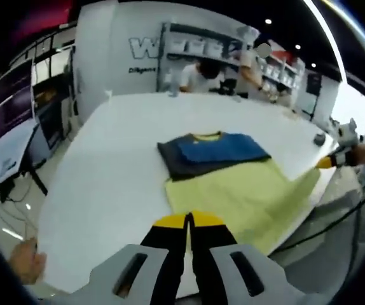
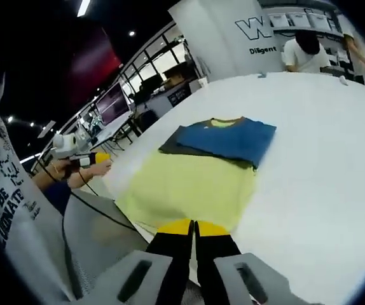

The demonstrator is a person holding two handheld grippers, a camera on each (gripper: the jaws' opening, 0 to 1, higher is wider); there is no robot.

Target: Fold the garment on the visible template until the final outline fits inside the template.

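Observation:
A folded garment (image 1: 215,150), blue over dark grey with a yellow collar, lies on the far end of a pale yellow template sheet (image 1: 240,194) on the white table (image 1: 119,165). My left gripper (image 1: 189,220) is shut, its yellow tips together, short of the sheet's near edge. The right gripper (image 1: 327,162) shows at the table's right edge, its tip at the sheet's corner. In the right gripper view, the garment (image 2: 227,140) rests on the sheet (image 2: 189,184). My right gripper (image 2: 194,226) is shut at the sheet's near edge; whether it pinches it is unclear. The left gripper (image 2: 96,157) sits off the table.
A person (image 1: 198,75) stands behind the far table edge, in front of shelves (image 1: 201,44). A small dark object (image 1: 320,138) lies at the table's far right. A cable (image 1: 335,219) hangs off the right side. Monitors (image 2: 116,101) stand beyond the table.

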